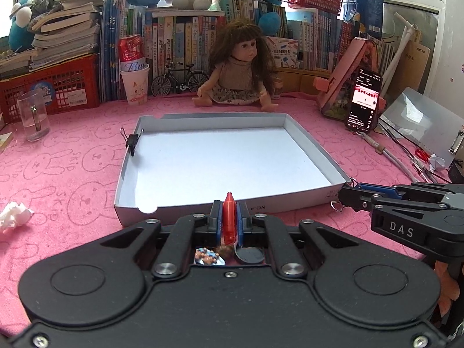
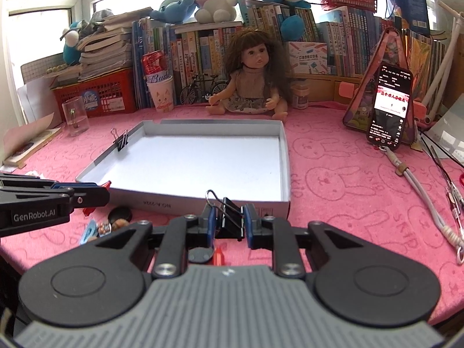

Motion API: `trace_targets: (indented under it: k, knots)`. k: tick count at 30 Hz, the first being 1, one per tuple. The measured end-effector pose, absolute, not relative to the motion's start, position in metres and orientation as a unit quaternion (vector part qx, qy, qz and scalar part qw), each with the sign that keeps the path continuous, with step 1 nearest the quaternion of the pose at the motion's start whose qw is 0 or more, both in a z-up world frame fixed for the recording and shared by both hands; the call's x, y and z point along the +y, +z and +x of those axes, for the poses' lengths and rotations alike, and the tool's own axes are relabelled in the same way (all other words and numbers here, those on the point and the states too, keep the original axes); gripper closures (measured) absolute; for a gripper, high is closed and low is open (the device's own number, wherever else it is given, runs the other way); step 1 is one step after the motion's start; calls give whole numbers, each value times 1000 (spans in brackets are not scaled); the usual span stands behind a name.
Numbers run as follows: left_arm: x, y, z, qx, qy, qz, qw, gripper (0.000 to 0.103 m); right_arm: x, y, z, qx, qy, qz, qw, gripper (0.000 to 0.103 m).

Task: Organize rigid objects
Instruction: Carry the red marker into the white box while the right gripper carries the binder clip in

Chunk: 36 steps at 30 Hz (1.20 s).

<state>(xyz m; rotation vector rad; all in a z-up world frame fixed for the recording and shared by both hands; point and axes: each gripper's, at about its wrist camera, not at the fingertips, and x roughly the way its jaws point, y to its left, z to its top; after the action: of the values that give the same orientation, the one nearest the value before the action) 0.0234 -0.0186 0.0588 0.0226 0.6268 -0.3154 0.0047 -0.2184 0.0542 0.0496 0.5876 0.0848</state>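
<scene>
My left gripper [image 1: 229, 207] is shut on a red crayon-shaped piece [image 1: 228, 220], held just above the near wall of the white shallow box [image 1: 304, 142]. My right gripper [image 2: 229, 217] is shut on a black binder clip [image 2: 231, 217] over the box's [image 2: 285, 156] near right corner. Another black binder clip [image 1: 132, 142] [image 2: 121, 142] is clipped on the box's left wall. In the right wrist view the left gripper [image 2: 100, 192] reaches in from the left. The right gripper [image 1: 349, 198] shows at the right of the left wrist view. Small loose items lie on the pink cloth before the box: a black round lid [image 2: 119, 213] and tiny figures [image 2: 103, 227].
A doll [image 1: 239, 69] sits behind the box. A glass [image 1: 32, 116] stands far left and a crumpled tissue [image 1: 14, 214] lies at the left. A lit phone [image 2: 390, 107] leans at the right, with a cord [image 2: 420, 197] and pens [image 2: 453, 197] near it. Books and red baskets line the back.
</scene>
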Motion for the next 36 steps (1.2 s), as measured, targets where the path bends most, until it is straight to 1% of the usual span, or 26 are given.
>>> trace_targets:
  k: [11, 23, 36]
  knots:
    - [-13, 66, 52, 308, -145, 7, 940, 93, -226, 61, 28, 297, 43, 57, 952, 78]
    - [-10, 64, 93, 321, -131, 4, 938, 93, -224, 65, 56, 306, 48, 67, 948, 78]
    - [-14, 45, 144, 368, -119, -6, 922, 93, -225, 57, 107, 352, 61, 99, 929, 78]
